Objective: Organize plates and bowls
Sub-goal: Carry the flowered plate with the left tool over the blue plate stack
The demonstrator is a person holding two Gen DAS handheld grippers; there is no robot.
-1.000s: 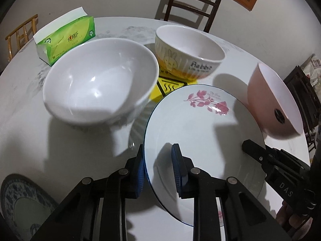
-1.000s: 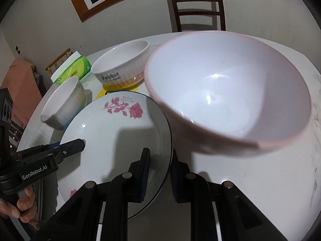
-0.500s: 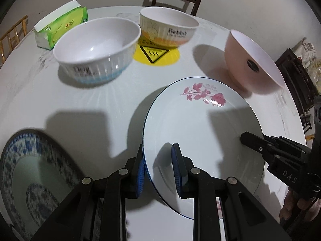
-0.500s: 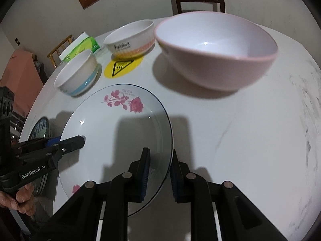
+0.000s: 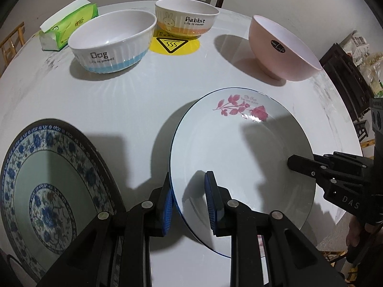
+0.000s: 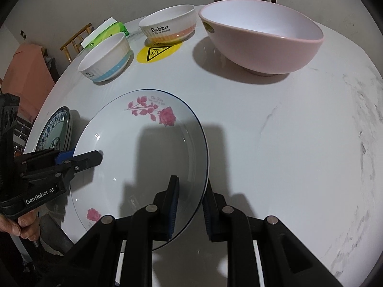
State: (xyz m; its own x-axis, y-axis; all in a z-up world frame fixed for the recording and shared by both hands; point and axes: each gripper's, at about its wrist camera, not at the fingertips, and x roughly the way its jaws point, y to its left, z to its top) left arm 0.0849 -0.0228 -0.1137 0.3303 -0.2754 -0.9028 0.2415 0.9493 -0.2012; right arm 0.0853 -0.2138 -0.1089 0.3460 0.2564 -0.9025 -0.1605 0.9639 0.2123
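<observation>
Both grippers (image 5: 189, 201) (image 6: 190, 205) on rose plate (image 5: 241, 157) rim

"Dog, Life is sweet" reads on the blue-banded bowl (image 5: 112, 45), "Rabbit" on the orange-banded bowl (image 5: 186, 19), "GenRobot.AI" on the left gripper (image 6: 82, 159), "DAS" on the right gripper (image 5: 300, 165).

Plate (image 5: 241, 165): white w/ pink rose print, thin dark-blue rim. 2nd plate (image 5: 47, 186): blue/white floral, dark edge. Bowls: pink (image 5: 282, 50); white w/ blue band (image 5: 112, 45); white w/ orange band + rabbit (image 5: 186, 19). Tissue pack (image 5: 69, 24) green/white. Tabletop (image 5: 143, 95) white, yellow warning sticker (image 5: 174, 44).
</observation>
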